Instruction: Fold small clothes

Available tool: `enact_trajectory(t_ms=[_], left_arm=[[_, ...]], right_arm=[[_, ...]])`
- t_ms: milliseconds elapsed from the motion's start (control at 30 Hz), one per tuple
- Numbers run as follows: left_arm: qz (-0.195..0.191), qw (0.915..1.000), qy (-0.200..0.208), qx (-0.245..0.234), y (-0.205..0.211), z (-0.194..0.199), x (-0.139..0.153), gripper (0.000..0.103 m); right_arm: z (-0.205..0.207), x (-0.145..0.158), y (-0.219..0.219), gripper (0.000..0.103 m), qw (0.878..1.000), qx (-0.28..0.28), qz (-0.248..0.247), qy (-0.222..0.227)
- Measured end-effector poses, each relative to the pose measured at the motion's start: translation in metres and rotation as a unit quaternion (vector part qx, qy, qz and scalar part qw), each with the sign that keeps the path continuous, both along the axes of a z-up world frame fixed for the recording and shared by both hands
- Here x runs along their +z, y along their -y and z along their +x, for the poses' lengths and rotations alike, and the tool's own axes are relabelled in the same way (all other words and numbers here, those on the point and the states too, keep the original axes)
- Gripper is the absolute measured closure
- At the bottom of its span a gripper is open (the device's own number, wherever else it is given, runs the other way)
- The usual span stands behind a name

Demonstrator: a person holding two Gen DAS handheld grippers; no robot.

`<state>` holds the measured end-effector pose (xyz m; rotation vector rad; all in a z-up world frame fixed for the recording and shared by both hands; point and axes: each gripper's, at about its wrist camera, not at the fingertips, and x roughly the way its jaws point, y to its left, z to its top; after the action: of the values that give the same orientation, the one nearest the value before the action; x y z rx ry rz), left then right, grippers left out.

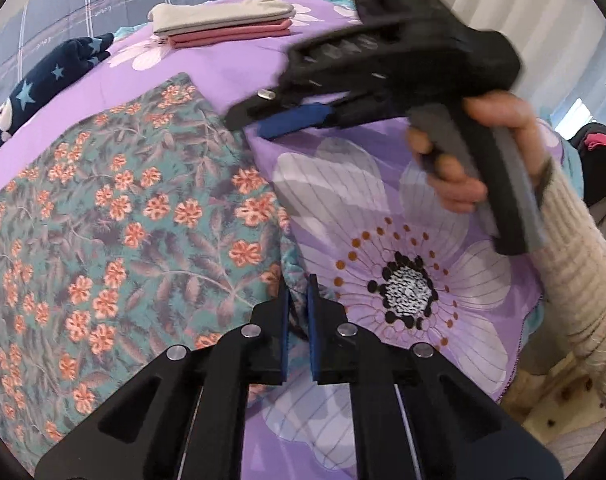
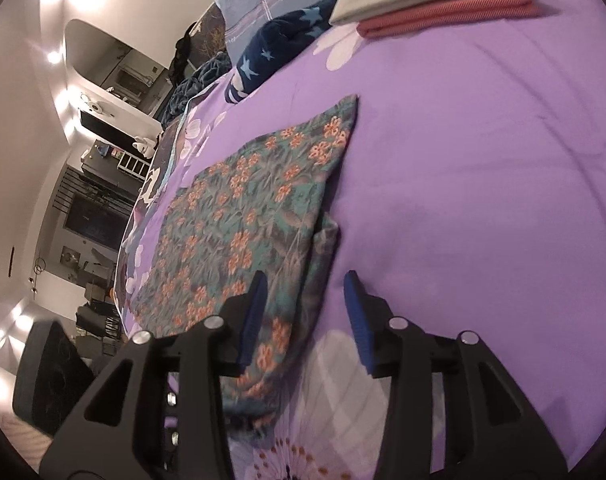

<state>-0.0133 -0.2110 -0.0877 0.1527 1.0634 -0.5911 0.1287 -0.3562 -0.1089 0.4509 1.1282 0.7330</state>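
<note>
From the left wrist view we see our left hand-held gripper [image 1: 299, 304] nearly clenched, its blue pads pinching the near right edge of the floral cloth [image 1: 115, 216], with a fold of that cloth caught in the narrow gap between them. The cloth lies flat on the purple bedspread [image 1: 383, 200], spreading away to the left. Above it, our right hand-held gripper [image 1: 259, 118] hangs blurred over the cloth's far right edge, held by a hand [image 1: 475, 152] in a cream ribbed sleeve [image 1: 579, 280]; its fingers stand apart here. At the far side of the bed a folded stack [image 1: 223, 24] rests, a pale piece on top of a pink one. A navy star-print garment [image 1: 43, 92] lies crumpled at the far left, well apart from the stack.

From the right wrist view we see the right hand-held gripper [image 2: 305, 320] released, its pads standing well apart and pressing on nothing. The left pad hangs over the floral cloth [image 2: 255, 208], the right pad over the bare bedspread [image 2: 483, 160], with the cloth's right edge running between them. The cloth has a folded-over flap along that edge. The folded stack [image 2: 435, 0] sits at the far right, and the star garment [image 2: 279, 48] lies just left of it. Beyond the bed's left edge the room is dim, with bright wall lights.
</note>
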Motion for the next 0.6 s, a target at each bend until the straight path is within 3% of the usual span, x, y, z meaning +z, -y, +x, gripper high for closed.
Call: enact_trajectory(t_ms=[133,167,200,267,367,467,600], left_arm=[[-0.009,0.9999,0.002,-0.013,0.009,-0.008,0.002,0.096],[-0.008,0.9999,0.004,-0.014,0.012,-0.009,0.002,0.096],[-0.006,0.9999,0.006,-0.015,0.015,-0.010,0.000,0.096],[-0.009,0.9998,0.005,-0.016,0.019,-0.017,0.001,0.096],[-0.013,0.9995,0.002,-0.027,0.023,-0.025,0.001,0.096],[-0.009,0.9995,-0.002,-0.032,0.029,-0.026,-0.003,0.096],[-0.019,0.9994,-0.005,-0.028,0.032,-0.022,0.000,0.096]], right_arm=[[0.016,-0.006,-0.007,0.059,0.999,-0.002,0.029,-0.023],[0.020,-0.007,-0.012,0.083,1.000,-0.003,0.014,-0.023],[0.023,-0.007,-0.018,0.098,1.000,-0.007,-0.016,-0.013],[0.022,-0.001,-0.025,0.098,0.999,-0.017,-0.042,0.001],[0.014,0.023,-0.024,0.099,0.998,-0.027,-0.028,0.046],[0.017,0.039,-0.016,0.103,0.994,-0.047,-0.052,0.086],[0.028,0.018,-0.007,0.103,0.996,-0.060,-0.054,0.046]])
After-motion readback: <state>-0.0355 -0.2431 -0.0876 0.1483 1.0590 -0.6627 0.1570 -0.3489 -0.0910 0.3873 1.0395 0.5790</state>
